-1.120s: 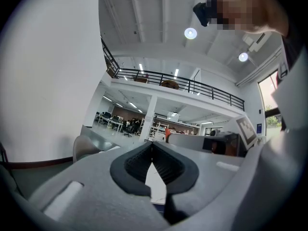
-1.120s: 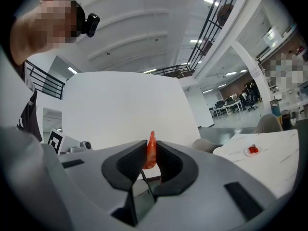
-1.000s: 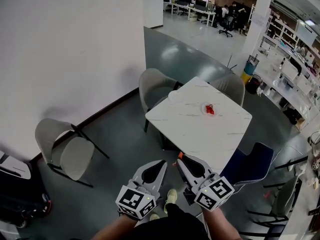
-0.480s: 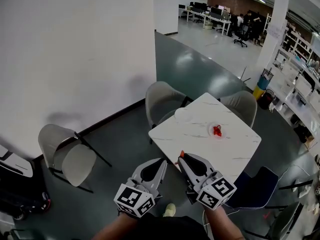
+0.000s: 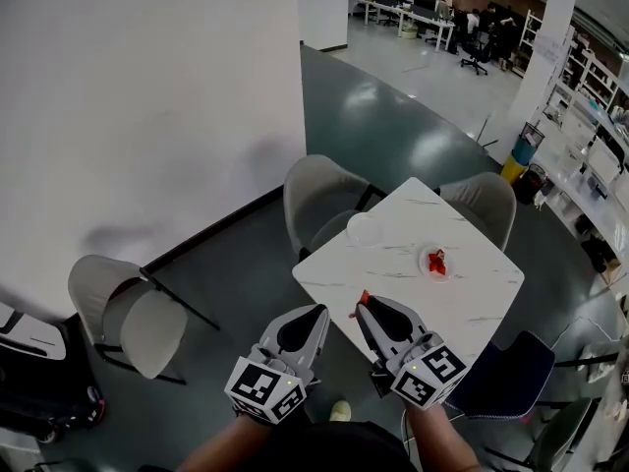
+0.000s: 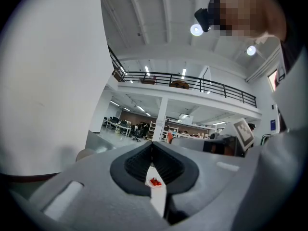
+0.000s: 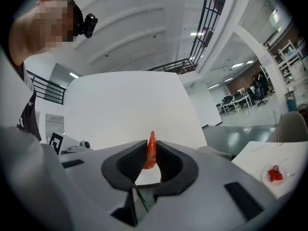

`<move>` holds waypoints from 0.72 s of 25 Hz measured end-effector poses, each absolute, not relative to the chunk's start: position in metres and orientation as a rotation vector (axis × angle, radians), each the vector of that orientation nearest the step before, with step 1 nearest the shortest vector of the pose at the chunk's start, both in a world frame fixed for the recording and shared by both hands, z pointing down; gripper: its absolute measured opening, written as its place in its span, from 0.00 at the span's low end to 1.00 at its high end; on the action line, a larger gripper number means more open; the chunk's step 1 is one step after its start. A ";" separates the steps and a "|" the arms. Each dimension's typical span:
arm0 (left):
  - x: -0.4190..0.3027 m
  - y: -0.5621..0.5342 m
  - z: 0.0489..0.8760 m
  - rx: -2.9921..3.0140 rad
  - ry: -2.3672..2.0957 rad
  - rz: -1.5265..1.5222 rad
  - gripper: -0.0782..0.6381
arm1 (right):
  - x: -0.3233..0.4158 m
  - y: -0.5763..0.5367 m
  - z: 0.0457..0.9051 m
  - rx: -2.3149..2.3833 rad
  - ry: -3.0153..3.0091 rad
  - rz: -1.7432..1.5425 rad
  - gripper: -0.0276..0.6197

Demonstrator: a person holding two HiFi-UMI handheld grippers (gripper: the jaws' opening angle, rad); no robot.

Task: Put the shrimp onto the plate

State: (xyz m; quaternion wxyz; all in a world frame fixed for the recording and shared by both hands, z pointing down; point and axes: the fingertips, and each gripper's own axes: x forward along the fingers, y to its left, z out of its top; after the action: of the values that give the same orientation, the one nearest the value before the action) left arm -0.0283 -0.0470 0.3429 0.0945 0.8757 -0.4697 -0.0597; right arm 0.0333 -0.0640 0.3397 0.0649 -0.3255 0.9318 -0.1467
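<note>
A white square table (image 5: 393,278) stands ahead with a small plate (image 5: 438,262) on it, red shrimp (image 5: 439,258) lying on the plate. That plate also shows in the right gripper view (image 7: 275,175). An orange-red shrimp (image 7: 151,151) stands upright between the jaws of my right gripper (image 5: 363,306), which is shut on it short of the table's near edge. In the head view the held shrimp's tip (image 5: 364,300) pokes out. My left gripper (image 5: 316,317) is shut with nothing in it; through its jaws the far red shrimp (image 6: 154,181) shows.
A second white dish (image 5: 363,229) sits at the table's far left corner. Grey chairs (image 5: 324,200) stand behind the table, another (image 5: 128,308) at left, a dark blue one (image 5: 506,367) at right. A white wall (image 5: 138,106) runs along the left.
The view has moved closer to the table; the plate with shrimp sits nearer. Both grippers stay together in front, the right still holding its shrimp.
</note>
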 end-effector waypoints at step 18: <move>-0.086 -0.219 0.349 2.806 -1.053 -0.167 0.12 | -0.030 -0.216 0.349 -1.329 2.680 -0.445 0.14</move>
State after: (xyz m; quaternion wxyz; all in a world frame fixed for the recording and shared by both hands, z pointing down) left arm -0.0859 -0.2190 0.3489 0.0701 0.9325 -0.3500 -0.0554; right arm -0.0302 -0.2161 0.3491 0.0586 -0.4386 0.8847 -0.1469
